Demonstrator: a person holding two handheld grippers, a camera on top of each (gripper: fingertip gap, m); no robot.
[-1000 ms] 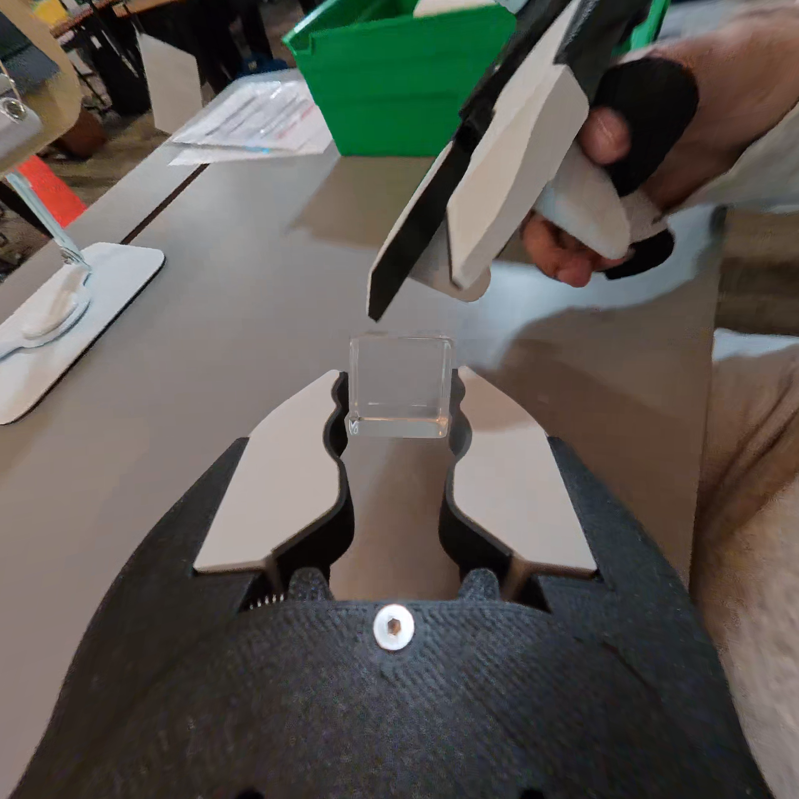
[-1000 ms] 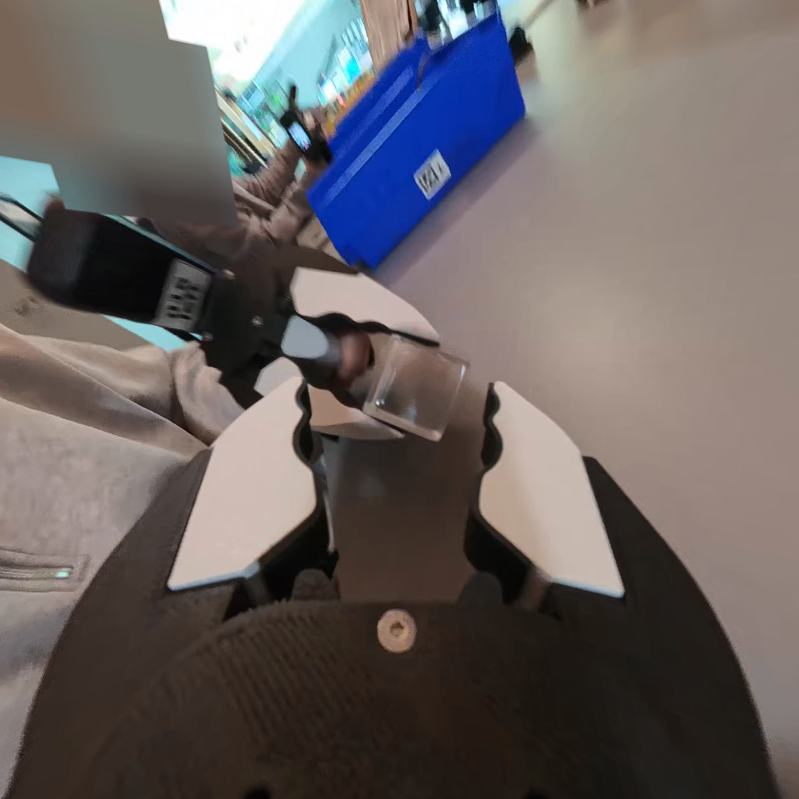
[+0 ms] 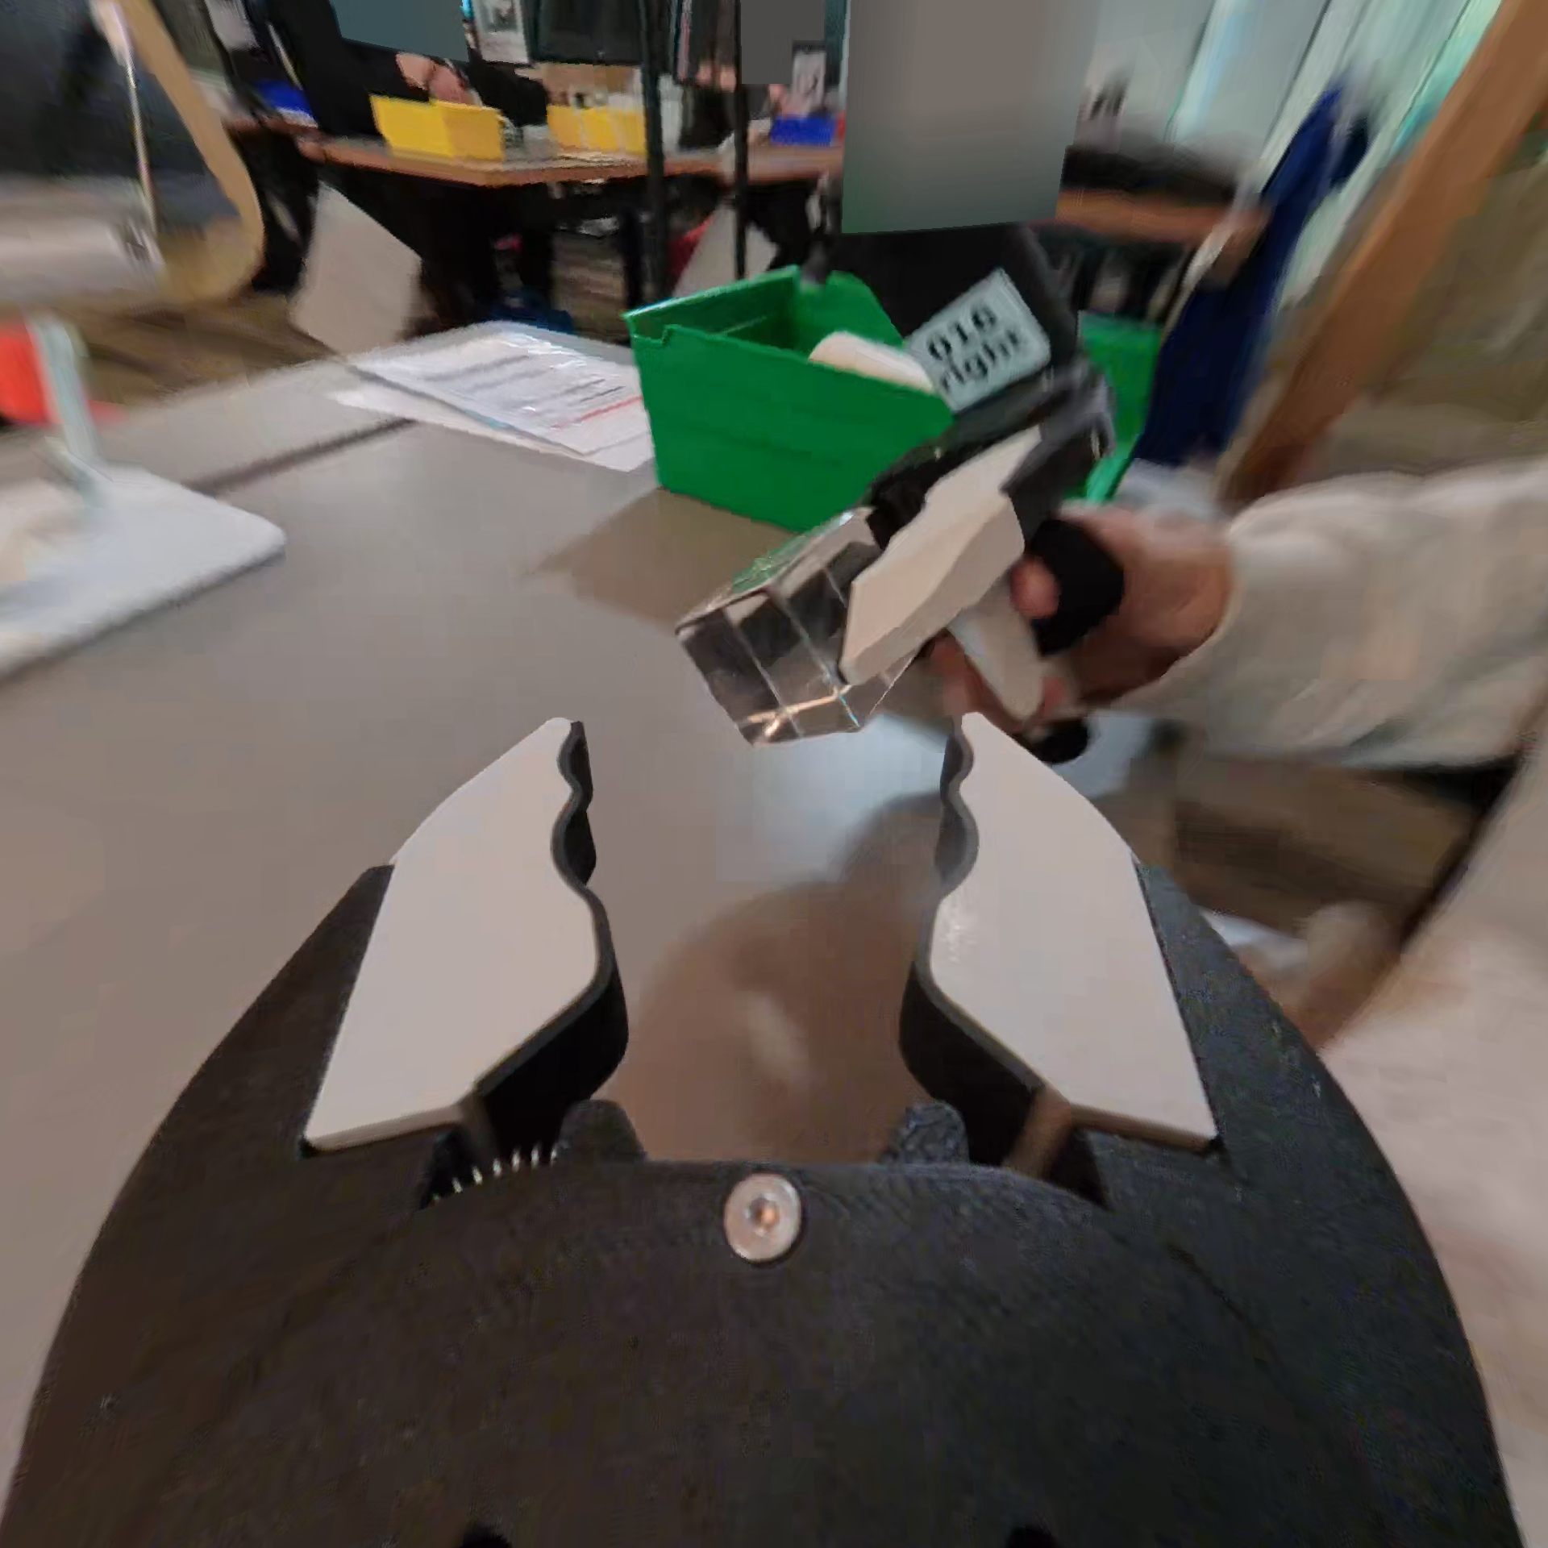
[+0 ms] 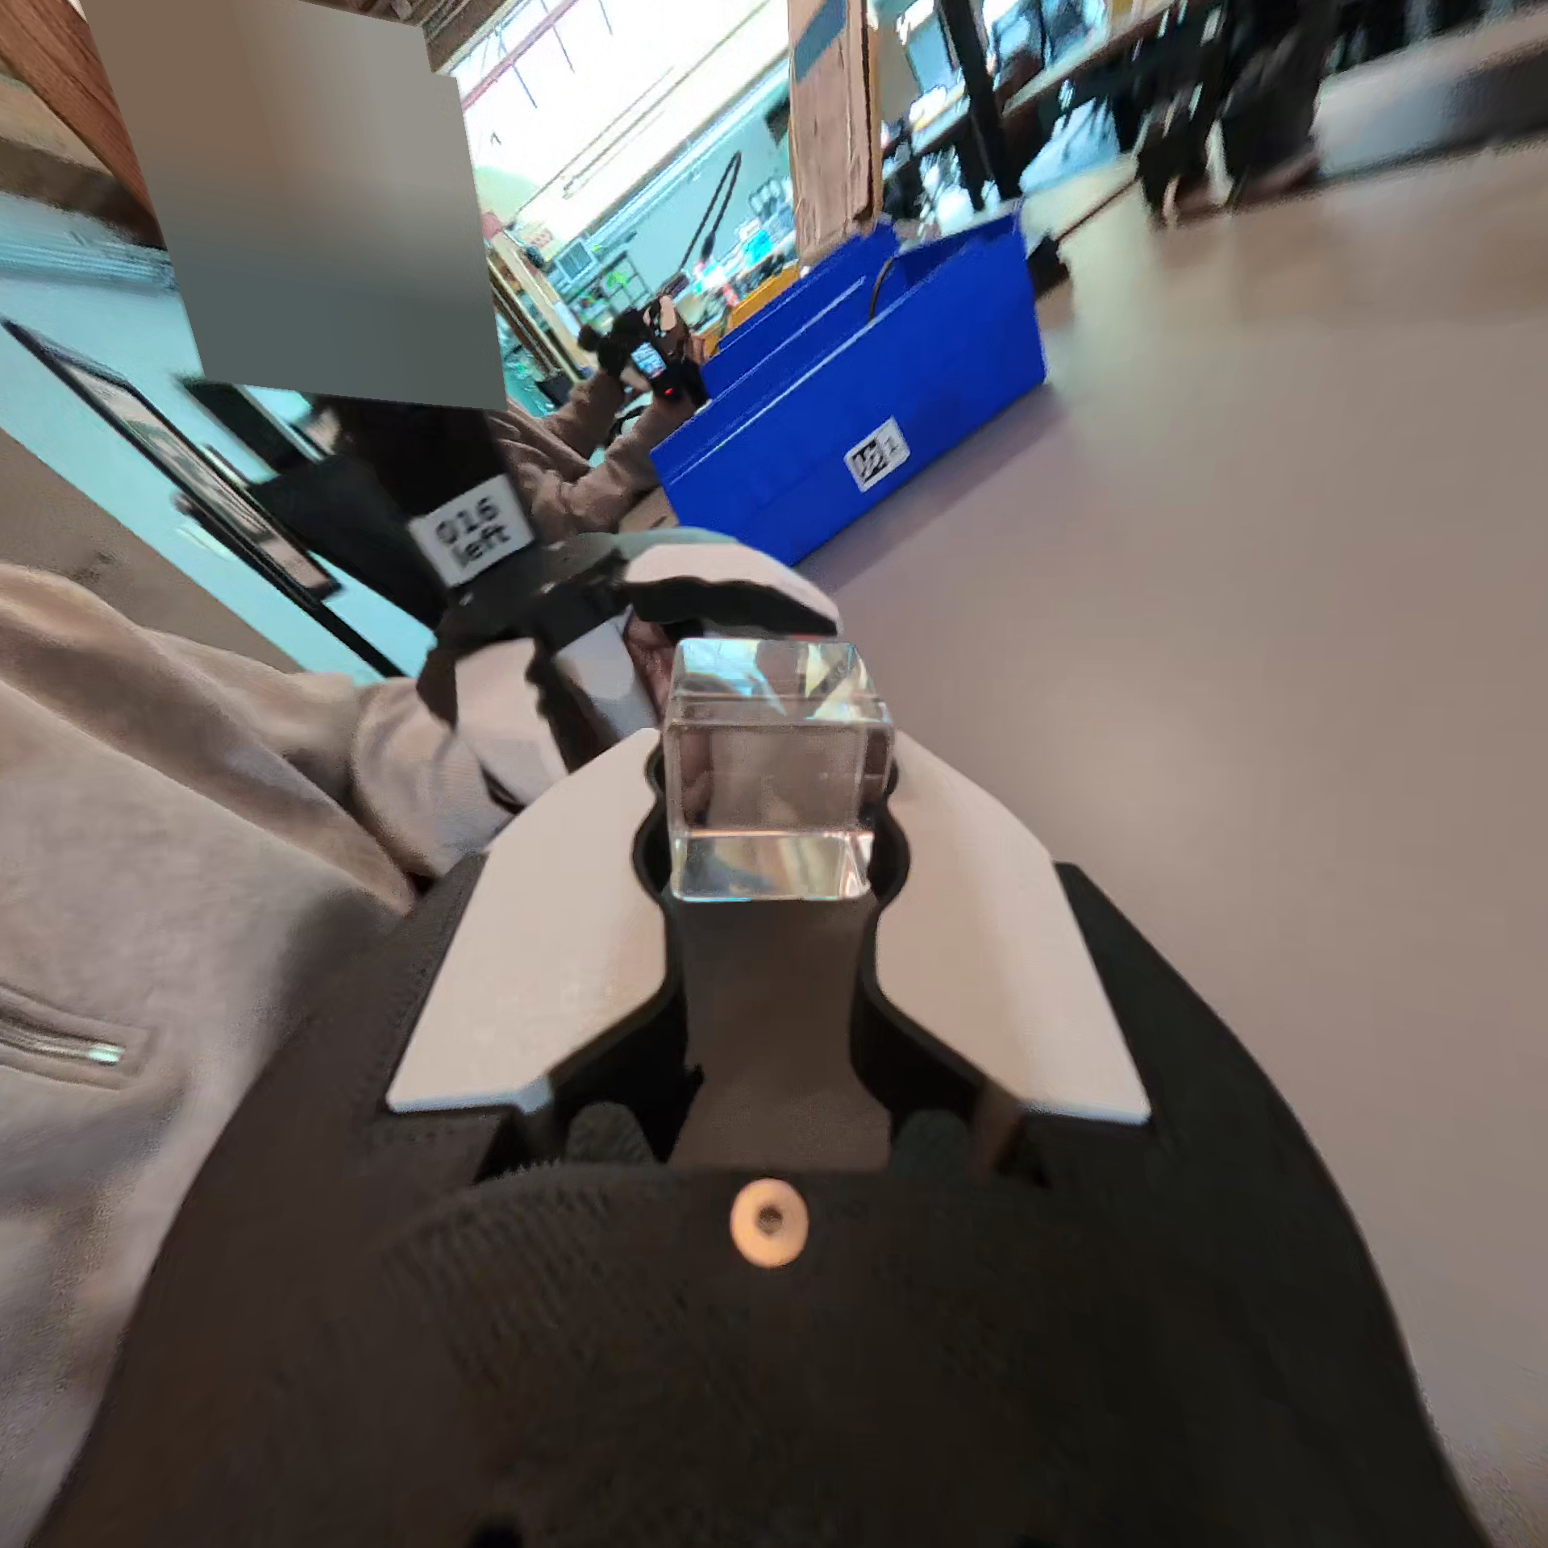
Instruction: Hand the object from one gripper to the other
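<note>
Clear cube (image 4: 775, 783) clamped between the jaws of the right gripper (image 4: 775, 804), held in the air above the grey counter (image 4: 1256, 670). Both white fingers (image 4: 570, 905) press its side faces; cube sits near the fingertips, its front part sticking out past them.

Left wrist view: same cube (image 3: 783, 649) up and right of the left gripper (image 3: 766, 754), tilted, one corner pointing down, apart from the left tips. Left jaws stand wide apart, nothing between them, only the counter (image 3: 335, 712) below. A hand (image 3: 1122, 603) in a light sleeve and a dark fingerless glove grips the right tool's handle.

Right wrist view: left gripper (image 4: 737, 599) lies just behind the cube, its fingers seen edge-on.

Far edge of counter, left view: green bin (image 3: 771, 419) with a white item inside, papers (image 3: 519, 394) left of it, flat white stand base (image 3: 126, 553) at the left edge. Right view: blue bin (image 4: 854, 419) on the counter, well beyond the grippers.
</note>
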